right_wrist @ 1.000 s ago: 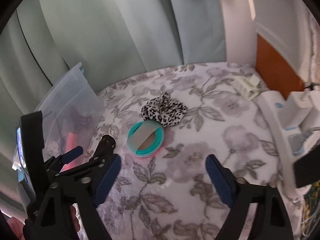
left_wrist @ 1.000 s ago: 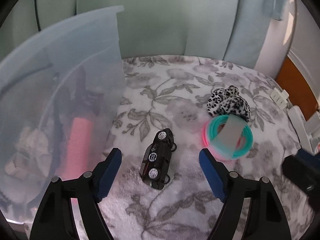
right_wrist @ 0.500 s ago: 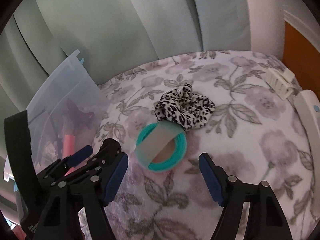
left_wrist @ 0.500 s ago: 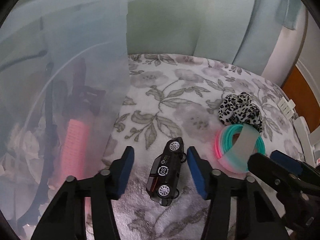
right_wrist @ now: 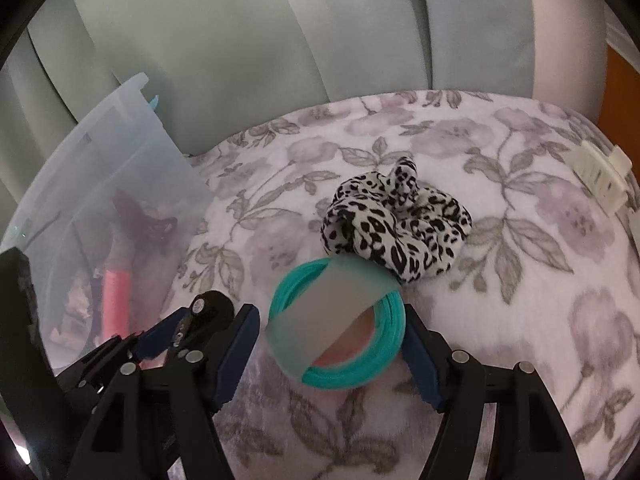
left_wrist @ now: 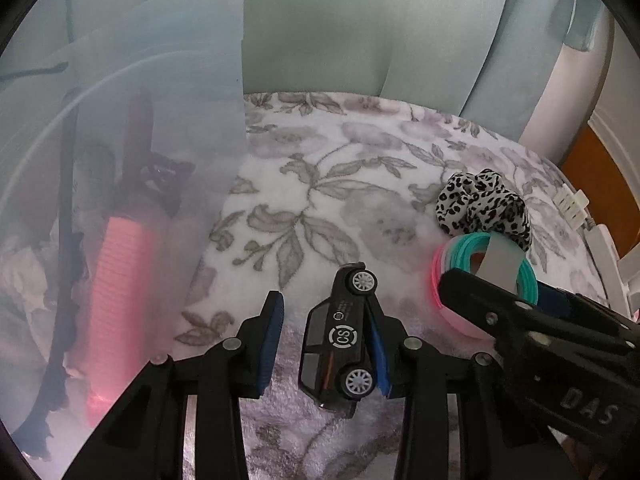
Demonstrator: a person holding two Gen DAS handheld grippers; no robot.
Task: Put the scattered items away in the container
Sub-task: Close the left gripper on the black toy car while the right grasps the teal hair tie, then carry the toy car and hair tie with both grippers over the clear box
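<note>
jaws of both grippers are closing: left gripper point(left_wrist: 326, 340) around the toy car point(left_wrist: 339, 338), its left pad not yet touching, right gripper point(right_wrist: 330, 350) around the ring toy point(right_wrist: 338, 324), pads still clear. centre each before squeezing, then lift straight toward the bin point(right_wrist: 104, 184)

Soft, dim, even light; fisheye bending with dark corners; slight blur in the right view.

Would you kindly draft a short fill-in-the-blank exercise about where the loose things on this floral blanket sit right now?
1. The black toy car lies between the ____ tongs, which are closing.
2. The teal and pink plastic spring ring sits between the ____ tongs.
3. The leopard-print fabric scrunchie touches the ring's ____ edge.
4. The pink ribbed roller lies inside the translucent plastic ____.

Missing words: left; right; far; container
</note>
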